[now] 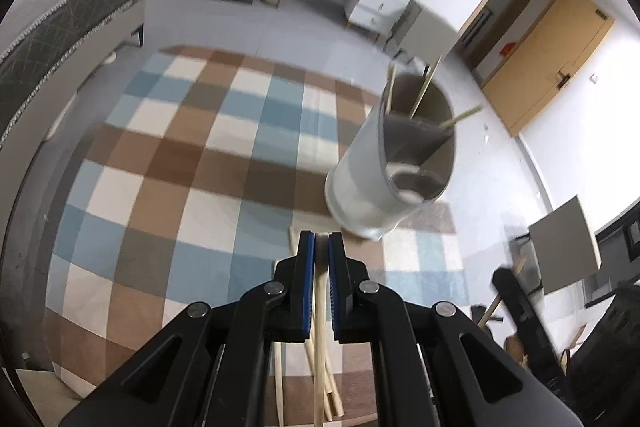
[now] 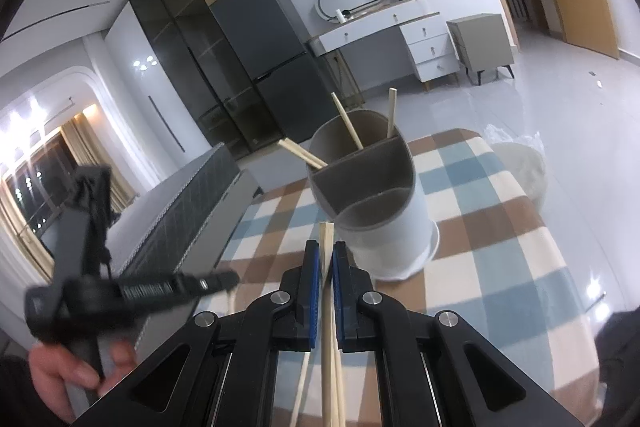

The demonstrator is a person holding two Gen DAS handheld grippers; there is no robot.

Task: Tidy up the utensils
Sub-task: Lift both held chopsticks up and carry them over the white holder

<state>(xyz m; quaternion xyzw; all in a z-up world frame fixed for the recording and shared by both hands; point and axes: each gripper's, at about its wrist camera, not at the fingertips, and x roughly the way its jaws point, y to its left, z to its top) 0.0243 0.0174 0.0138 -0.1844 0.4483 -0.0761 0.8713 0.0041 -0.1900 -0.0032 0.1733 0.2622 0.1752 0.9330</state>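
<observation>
Each tool pinches one pale wooden chopstick: left tool (image 1: pixel 322 247), right tool (image 2: pixel 327 255), aimed toward the white divided cylindrical holder (image 2: pixel 372 187), likely for dropping in.

Left hand-held gripper (image 1: pixel 322 241) and right hand-held gripper (image 2: pixel 326 251) both pinch shut, angled downward; a hand (image 2: pixel 72 375) grips the left handle.
</observation>
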